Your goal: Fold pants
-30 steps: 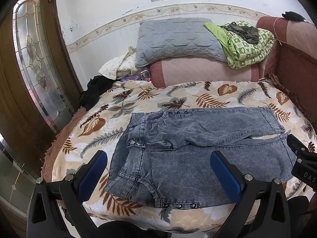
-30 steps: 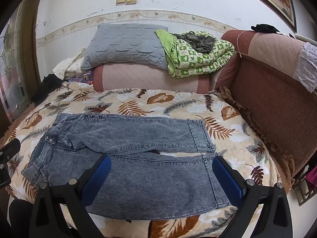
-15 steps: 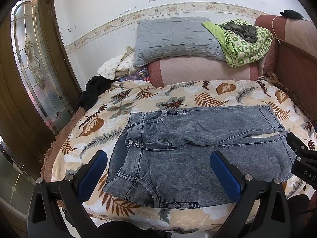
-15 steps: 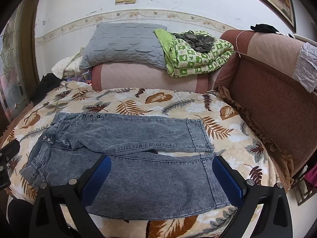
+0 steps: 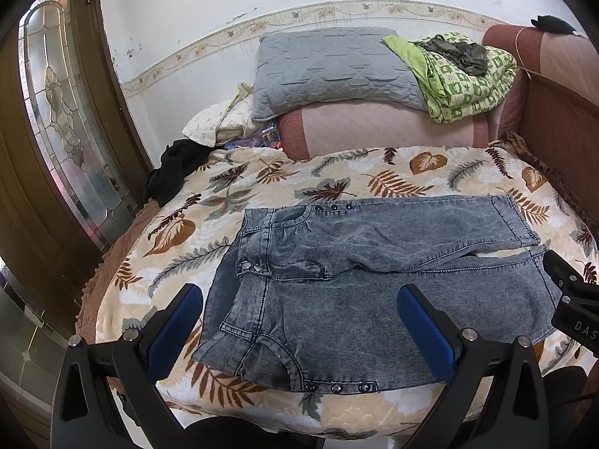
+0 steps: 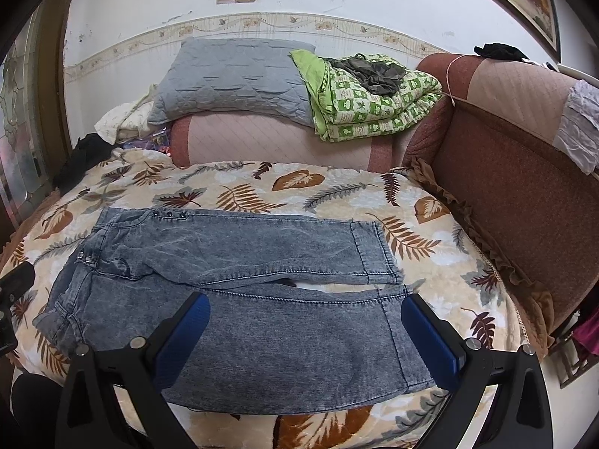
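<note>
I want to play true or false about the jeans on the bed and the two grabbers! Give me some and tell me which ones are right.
1. The jeans lie spread flat on the leaf-print blanket. True.
2. The left gripper is pinching the jeans. False: its jaws are wide open and hold nothing.
3. The waistband points towards the glass door. True.
4. The right gripper is shut. False: it is open, near the leg ends.
5. A grey pillow sits behind the bed, next to a green folded quilt. True.
</note>
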